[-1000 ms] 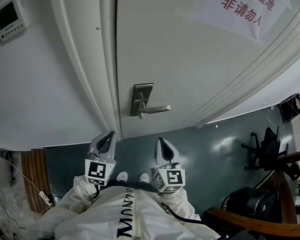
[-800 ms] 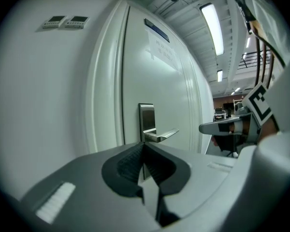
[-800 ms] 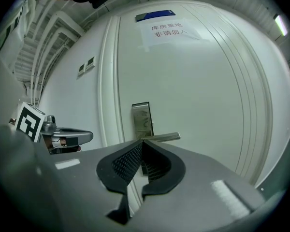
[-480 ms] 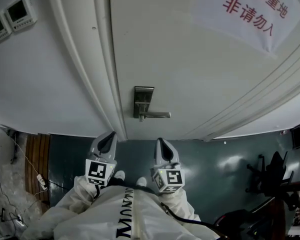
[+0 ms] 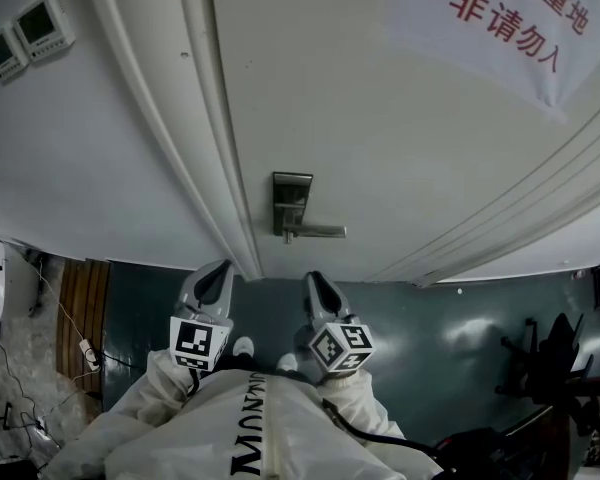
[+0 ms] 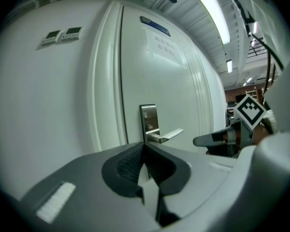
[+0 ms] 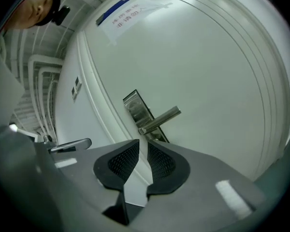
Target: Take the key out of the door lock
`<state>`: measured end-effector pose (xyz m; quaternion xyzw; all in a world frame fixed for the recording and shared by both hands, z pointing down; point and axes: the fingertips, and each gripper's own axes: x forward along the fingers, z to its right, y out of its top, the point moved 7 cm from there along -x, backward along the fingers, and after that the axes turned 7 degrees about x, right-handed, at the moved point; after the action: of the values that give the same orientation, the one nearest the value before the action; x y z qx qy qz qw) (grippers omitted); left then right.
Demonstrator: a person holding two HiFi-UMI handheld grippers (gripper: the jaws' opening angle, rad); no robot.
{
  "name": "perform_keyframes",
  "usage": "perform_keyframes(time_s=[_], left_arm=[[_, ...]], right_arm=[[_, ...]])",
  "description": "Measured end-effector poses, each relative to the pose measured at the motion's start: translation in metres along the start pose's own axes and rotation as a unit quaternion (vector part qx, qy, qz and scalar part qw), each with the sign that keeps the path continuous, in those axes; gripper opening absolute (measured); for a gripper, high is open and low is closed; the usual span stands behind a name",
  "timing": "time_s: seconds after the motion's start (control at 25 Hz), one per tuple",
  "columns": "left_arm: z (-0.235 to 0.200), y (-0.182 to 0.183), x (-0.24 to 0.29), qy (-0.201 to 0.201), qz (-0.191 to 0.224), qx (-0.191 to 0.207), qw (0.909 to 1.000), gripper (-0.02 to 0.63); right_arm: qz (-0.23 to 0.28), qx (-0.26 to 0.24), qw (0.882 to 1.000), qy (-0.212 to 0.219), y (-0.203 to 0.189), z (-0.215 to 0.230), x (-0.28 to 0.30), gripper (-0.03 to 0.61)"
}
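Note:
A steel lock plate (image 5: 292, 198) with a lever handle (image 5: 317, 232) sits on the white door (image 5: 400, 138). I cannot make out a key; in both gripper views the jaws hide the plate's lower part. My left gripper (image 5: 220, 268) hangs low in front of the door frame, shut and empty, pointing at the plate (image 6: 149, 120). My right gripper (image 5: 312, 278) hangs beside it, below the handle (image 7: 159, 119) and well short of the door. Its jaws are opening, a narrow gap shows and nothing is between them. The left gripper view also catches the right gripper (image 6: 210, 140).
A paper sign with red characters (image 5: 505, 18) is stuck high on the door. Two wall control panels (image 5: 25, 33) sit left of the door frame (image 5: 195, 138). Dark office chairs (image 5: 555, 363) stand on the green floor at right; cables and a wooden panel (image 5: 80, 313) lie at left.
The head view has swung slightly, so the lock plate sits a little lower. The right gripper has twisted, its marker cube turned, and its jaws have parted. The left gripper has not moved.

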<state>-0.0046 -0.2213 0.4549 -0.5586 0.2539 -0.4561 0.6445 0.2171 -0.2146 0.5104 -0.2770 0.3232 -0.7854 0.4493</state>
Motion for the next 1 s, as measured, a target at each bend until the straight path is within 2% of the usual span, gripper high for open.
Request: perform_keyframes(time_s=[0.24,0.36,0.44,0.56,0.64,0.88,1.0], left_arm=[[-0.010,0.003,0.003,0.002,0.006,-0.003,1.0000,0.000],[-0.012,0.004,0.004,-0.001,0.011,-0.004,0.9999,0.000],[-0.012,0.003,0.003,-0.004,0.011,-0.005,0.9999,0.000],[-0.013,0.004,0.002,-0.007,0.012,-0.003,0.9999,0.000],[-0.015,0.004,0.001,-0.007,0.013,-0.001,0.9999,0.000],[-0.027,0.000,-0.005,0.000,0.006,0.002,1.0000,0.000],[-0.035,-0.003,-0.009,0.007,0.002,0.002,1.0000,0.000]], right_arm=[[-0.003,0.093,0.995,0.021,-0.007,0.007,0.011,0.088],[0.000,0.151,0.988,0.029,-0.011,0.014,0.016,0.103],[0.001,0.219,0.975,0.040,-0.018,0.020,0.022,0.109],[0.008,0.327,0.943,0.061,-0.029,0.032,0.032,0.110],[0.014,0.380,0.923,0.057,-0.037,0.040,0.039,0.110],[0.027,0.462,0.884,0.063,-0.051,0.054,0.068,0.109],[0.029,0.486,0.871,0.064,-0.055,0.056,0.080,0.110]])
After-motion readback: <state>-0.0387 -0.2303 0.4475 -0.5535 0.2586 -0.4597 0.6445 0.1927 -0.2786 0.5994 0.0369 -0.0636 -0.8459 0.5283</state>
